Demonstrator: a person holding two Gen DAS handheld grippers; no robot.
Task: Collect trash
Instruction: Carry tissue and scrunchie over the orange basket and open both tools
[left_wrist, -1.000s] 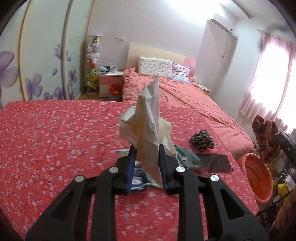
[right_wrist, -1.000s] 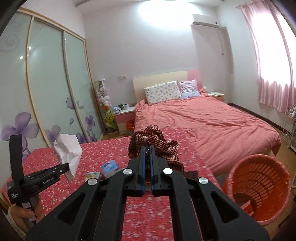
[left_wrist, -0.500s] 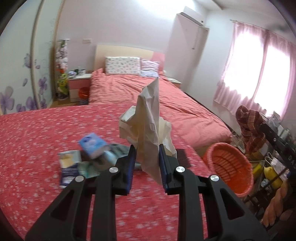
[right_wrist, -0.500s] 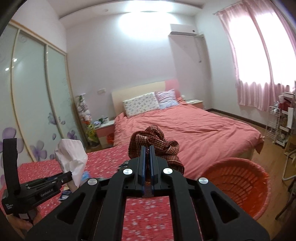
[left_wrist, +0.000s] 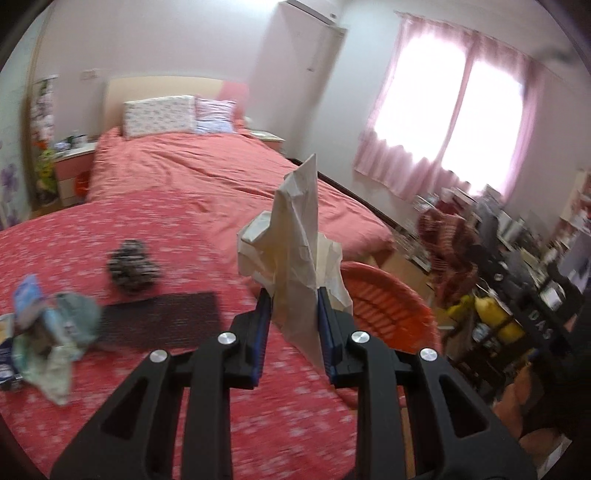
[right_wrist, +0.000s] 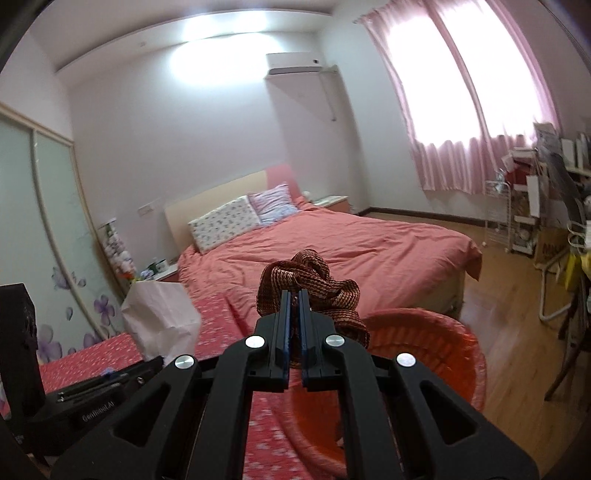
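My left gripper (left_wrist: 293, 295) is shut on a crumpled white tissue (left_wrist: 295, 243) that sticks up between its blue pads. It hangs over the right edge of the red floral bedspread (left_wrist: 177, 236), close to the orange basket (left_wrist: 384, 306). My right gripper (right_wrist: 294, 299) is shut on a bunched brown woven strap (right_wrist: 310, 280), just above the orange basket (right_wrist: 424, 354). In the right wrist view the left gripper's body (right_wrist: 85, 398) and its white tissue (right_wrist: 159, 317) show at lower left. The strap (left_wrist: 447, 236) shows blurred at right in the left wrist view.
More litter lies on the spread: a dark crumpled wad (left_wrist: 131, 266), a black mesh sheet (left_wrist: 159, 319), and a heap of wrappers and cloth (left_wrist: 48, 332) at the left. A second bed (right_wrist: 332, 251) stands beyond. Cluttered shelves (left_wrist: 517, 258) and wooden floor (right_wrist: 517, 295) are right.
Both grippers swung right toward the orange basket, which now fills more of each view. The litter on the spread slid to the left of the left wrist view. Both grips are unchanged.
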